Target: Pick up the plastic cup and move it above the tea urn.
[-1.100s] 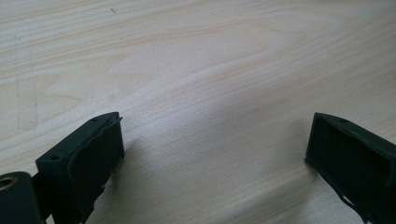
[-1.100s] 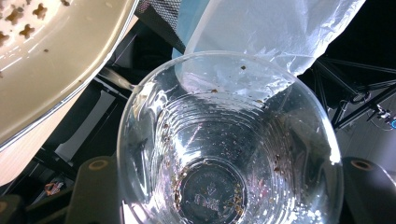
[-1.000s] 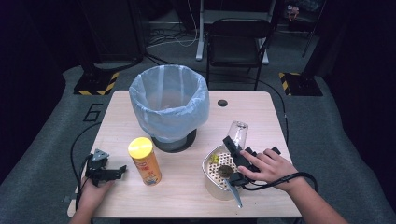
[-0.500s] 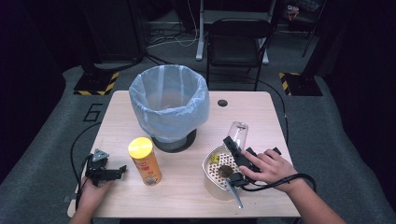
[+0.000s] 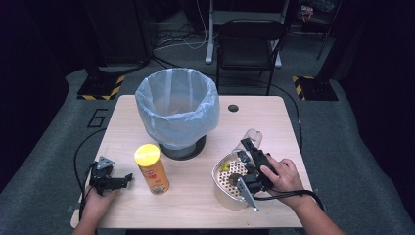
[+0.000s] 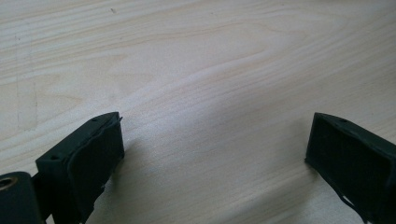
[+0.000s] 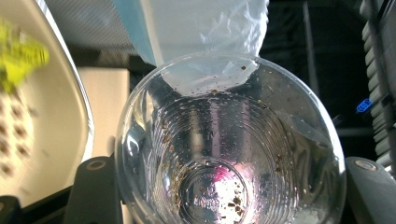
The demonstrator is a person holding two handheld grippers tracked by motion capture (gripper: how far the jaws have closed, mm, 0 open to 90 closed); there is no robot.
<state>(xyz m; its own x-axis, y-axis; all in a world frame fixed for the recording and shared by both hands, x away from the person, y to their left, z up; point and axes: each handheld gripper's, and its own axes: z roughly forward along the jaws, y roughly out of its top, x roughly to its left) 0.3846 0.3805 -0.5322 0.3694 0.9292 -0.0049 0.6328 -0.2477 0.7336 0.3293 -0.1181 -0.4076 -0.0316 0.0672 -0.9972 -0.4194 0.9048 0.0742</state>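
A clear plastic cup [image 5: 251,139] is seen at the right centre of the high view, tilted, above the perforated metal bowl [image 5: 230,188]. Dark crumbs are stuck inside its ribbed wall [image 7: 224,154].

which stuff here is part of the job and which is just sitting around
In the job:
- clear plastic cup, clamped in the right gripper
- perforated strainer bowl beneath it
- lined trash bin

Lying about:
- yellow-lidded chip can
- left gripper, open over the bare table
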